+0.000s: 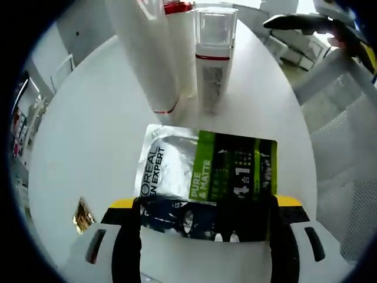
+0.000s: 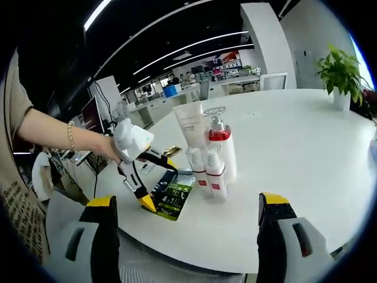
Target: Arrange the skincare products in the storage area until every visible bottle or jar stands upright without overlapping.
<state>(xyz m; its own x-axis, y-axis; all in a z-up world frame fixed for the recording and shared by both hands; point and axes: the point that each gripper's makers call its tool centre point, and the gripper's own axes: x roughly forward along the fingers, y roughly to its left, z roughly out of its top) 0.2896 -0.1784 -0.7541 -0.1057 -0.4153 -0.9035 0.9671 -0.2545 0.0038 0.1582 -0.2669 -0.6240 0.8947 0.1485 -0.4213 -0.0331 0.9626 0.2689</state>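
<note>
The room is lit from above: long ceiling strip lights (image 2: 177,56) run as bright lines across a dark ceiling in the right gripper view. The white bench (image 2: 294,153) takes that light evenly and looks bright, with only soft, faint shadows under the bottles (image 2: 212,159). In the left gripper view the silver part of the sachet (image 1: 206,171) throws back a pale glare, and the tall tubes (image 1: 159,53) near the top are washed out and slightly blurred. Both views bend strongly toward their edges, curving the bench rim, and fine print on the sachet stays unreadable.
</note>
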